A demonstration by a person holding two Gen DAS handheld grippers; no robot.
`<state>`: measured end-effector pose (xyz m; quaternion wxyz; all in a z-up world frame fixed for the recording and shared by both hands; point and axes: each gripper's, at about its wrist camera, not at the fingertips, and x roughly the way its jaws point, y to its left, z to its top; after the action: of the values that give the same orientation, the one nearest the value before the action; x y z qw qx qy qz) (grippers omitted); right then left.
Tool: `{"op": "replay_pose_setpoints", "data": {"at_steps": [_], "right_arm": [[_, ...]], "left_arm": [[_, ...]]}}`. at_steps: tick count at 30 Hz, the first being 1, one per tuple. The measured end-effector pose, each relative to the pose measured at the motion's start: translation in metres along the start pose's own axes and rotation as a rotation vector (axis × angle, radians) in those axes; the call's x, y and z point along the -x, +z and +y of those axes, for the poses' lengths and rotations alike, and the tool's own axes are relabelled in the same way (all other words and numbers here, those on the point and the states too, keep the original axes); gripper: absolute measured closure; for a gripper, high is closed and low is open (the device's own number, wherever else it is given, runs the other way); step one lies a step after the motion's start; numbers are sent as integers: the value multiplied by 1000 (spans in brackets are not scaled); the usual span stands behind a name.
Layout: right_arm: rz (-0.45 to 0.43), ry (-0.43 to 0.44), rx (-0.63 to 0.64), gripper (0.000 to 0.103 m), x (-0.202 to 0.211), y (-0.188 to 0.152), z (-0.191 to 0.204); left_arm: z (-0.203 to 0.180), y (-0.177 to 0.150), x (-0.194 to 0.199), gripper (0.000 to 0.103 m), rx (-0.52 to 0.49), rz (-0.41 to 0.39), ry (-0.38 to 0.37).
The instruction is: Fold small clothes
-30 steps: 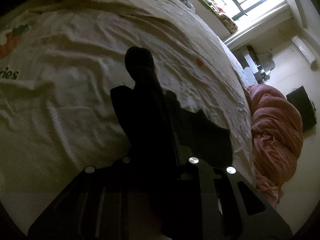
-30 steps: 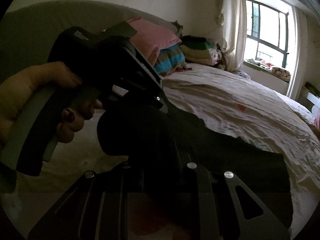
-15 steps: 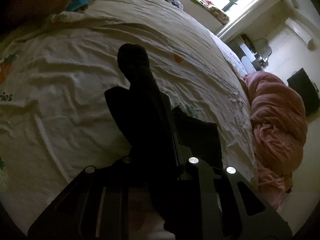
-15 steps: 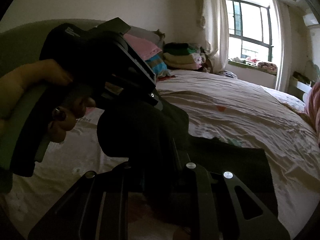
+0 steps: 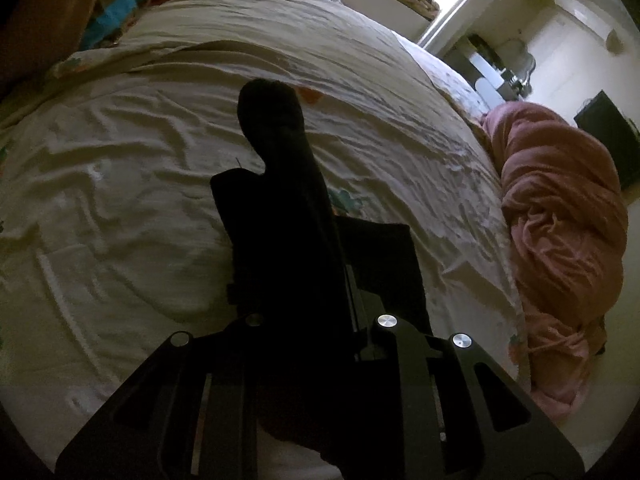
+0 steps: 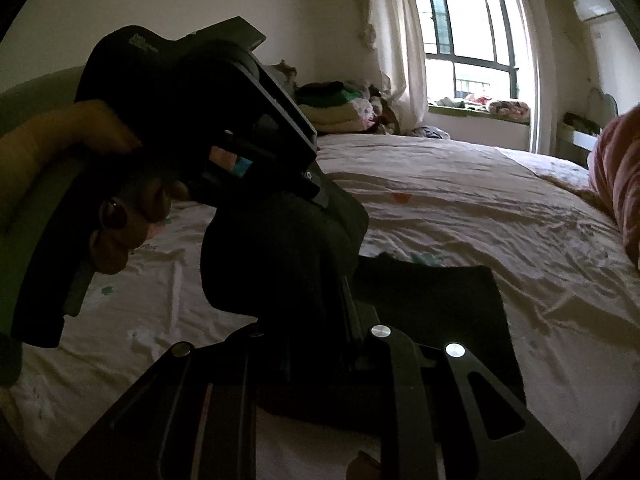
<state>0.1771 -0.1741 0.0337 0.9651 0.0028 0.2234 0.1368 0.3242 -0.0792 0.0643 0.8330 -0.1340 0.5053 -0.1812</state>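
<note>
A small dark garment (image 5: 384, 264) is held up over the cream bed sheet (image 5: 120, 200). My left gripper (image 5: 276, 200) is shut on one bunched part of it, and dark cloth wraps its fingers up to the tips. My right gripper (image 6: 296, 264) is shut on the same garment (image 6: 440, 304), whose loose part spreads out flat and rectangular to the right. In the right wrist view a hand (image 6: 80, 168) holds the left gripper (image 6: 316, 196) close at the upper left, its tips buried in the same bunch. The fingertips of both grippers are hidden by cloth.
A crumpled pink duvet (image 5: 560, 220) lies along the bed's right edge. Folded clothes (image 6: 340, 108) are stacked at the head of the bed beside striped pillows (image 5: 120, 12). A bright window (image 6: 472, 48) is behind. The sheet (image 6: 480, 200) is wrinkled.
Both grippers have moved together across the bed and slightly up, rolling as they went, with the dark garment still in them. Its loose part has straightened from a ragged shape into a flat rectangle.
</note>
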Motion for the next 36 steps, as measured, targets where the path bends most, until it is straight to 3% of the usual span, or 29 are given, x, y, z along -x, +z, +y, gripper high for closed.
{"op": "replay_pose_setpoints", "data": {"at_steps": [26,36], "right_arm": [[122,-28,-216,87,-4,-46,-75],[155,-10,-293,87,-6,-53,-88]], "left_arm": [[-60,-18,-72,89,-105,125,68],[-67,-21,-85,85,-122,135,66]]}}
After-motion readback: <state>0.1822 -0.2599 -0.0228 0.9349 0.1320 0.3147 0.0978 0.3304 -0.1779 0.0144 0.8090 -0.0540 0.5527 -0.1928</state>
